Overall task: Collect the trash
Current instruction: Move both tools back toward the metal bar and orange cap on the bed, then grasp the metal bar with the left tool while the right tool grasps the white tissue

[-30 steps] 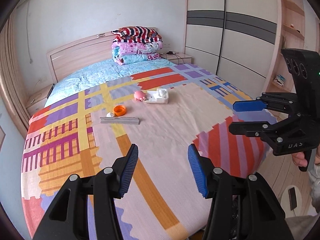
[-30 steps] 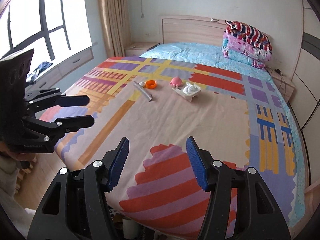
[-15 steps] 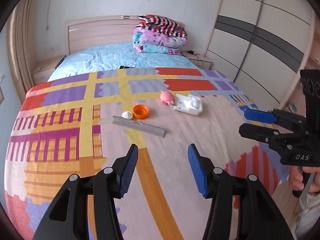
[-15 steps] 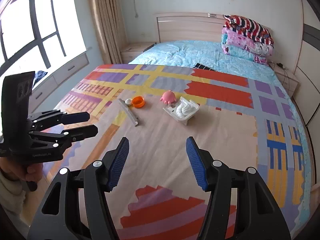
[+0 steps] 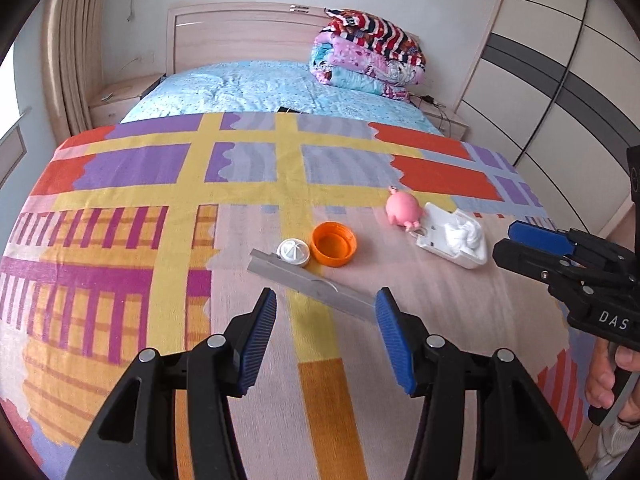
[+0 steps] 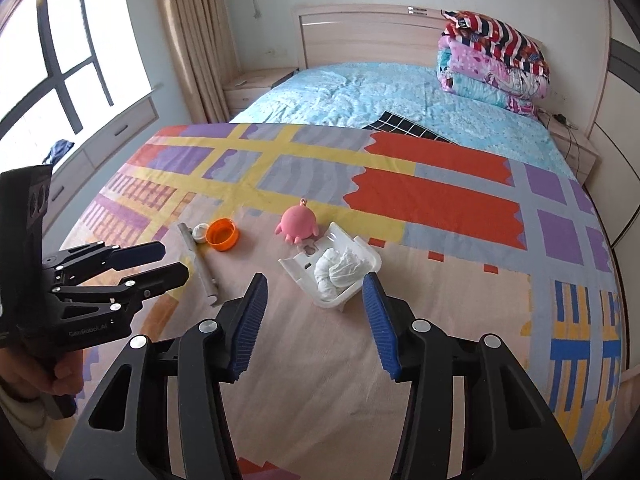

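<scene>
On the patterned bedspread (image 5: 120, 264) lie a grey strip (image 5: 310, 286), a small white cap (image 5: 293, 252), an orange lid (image 5: 333, 244), a pink octopus toy (image 5: 402, 210) and a white tray (image 5: 436, 242) holding crumpled tissue (image 5: 462, 234). My left gripper (image 5: 326, 336) is open and empty, just short of the grey strip. My right gripper (image 6: 316, 320) is open and empty, just short of the white tray (image 6: 296, 270) with its tissue (image 6: 338, 270). The right wrist view also shows the strip (image 6: 200, 264), orange lid (image 6: 222, 234) and pink toy (image 6: 298, 224).
Folded blankets (image 5: 366, 58) are stacked at the headboard on a light blue quilt (image 5: 256, 88). A black gridded sheet (image 6: 408, 132) lies at the quilt's edge. Wardrobe doors (image 5: 552, 92) stand on the right, a window and curtain (image 6: 188, 40) on the left, with nightstands beside the headboard.
Both grippers have moved forward over the bed toward the items, which now look much closer. Both stay open and empty.
</scene>
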{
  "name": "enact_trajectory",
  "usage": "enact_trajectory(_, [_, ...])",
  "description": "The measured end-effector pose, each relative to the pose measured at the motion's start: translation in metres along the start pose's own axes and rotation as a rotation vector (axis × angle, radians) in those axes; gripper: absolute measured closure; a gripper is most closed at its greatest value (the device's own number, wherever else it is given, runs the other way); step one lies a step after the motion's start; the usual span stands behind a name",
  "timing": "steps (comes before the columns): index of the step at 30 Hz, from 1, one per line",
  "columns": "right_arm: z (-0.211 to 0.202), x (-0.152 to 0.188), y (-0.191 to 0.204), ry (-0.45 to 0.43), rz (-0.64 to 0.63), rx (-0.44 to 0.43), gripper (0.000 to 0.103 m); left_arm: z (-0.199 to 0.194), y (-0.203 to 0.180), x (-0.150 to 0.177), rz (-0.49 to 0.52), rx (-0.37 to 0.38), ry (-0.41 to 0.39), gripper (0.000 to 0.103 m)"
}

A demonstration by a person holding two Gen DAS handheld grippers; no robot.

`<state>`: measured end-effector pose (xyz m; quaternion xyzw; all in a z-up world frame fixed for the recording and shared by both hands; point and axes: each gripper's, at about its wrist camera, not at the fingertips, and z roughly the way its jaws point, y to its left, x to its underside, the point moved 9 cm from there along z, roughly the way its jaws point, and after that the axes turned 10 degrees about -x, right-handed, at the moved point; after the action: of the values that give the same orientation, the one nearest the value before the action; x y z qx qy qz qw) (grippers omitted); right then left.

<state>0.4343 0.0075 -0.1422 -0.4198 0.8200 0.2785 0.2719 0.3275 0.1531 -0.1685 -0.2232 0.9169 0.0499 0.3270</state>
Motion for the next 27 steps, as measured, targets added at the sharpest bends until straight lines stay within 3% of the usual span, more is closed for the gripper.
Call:
enact_trajectory(5, [0.012,-0.004,-0.006,0.015,0.003,-0.001,0.059,0.012,-0.001,-0.001,-0.010,-0.023,0.020,0.053])
enact_trajectory(12, [0.024,-0.010,-0.012,0.032,-0.014,0.014,0.060,0.016,0.000,-0.009,0.003,-0.096,-0.017,0.052])
enact_trajectory(15, [0.030,-0.008,-0.012,0.050,-0.021,0.023,0.064,0.018,0.003,-0.013,-0.005,-0.136,-0.025,0.052])
enact_trajectory(19, [0.039,-0.002,-0.009,0.080,-0.031,0.024,0.076,0.019,0.004,-0.015,-0.018,-0.140,-0.037,0.052])
enact_trajectory(22, [0.040,-0.001,-0.008,0.079,-0.031,0.027,0.077,0.019,0.004,-0.014,-0.018,-0.141,-0.036,0.052])
enact_trajectory(25, [0.041,-0.001,-0.008,0.074,-0.031,0.027,0.079,0.017,0.000,-0.011,-0.017,-0.103,-0.033,0.067])
enact_trajectory(26, [0.040,-0.001,-0.007,0.069,-0.027,0.020,0.080,0.017,0.000,-0.009,-0.012,-0.112,-0.020,0.085])
enact_trajectory(27, [0.039,-0.002,-0.006,0.061,-0.024,0.010,0.080,0.020,0.002,-0.006,-0.010,-0.126,-0.003,0.096])
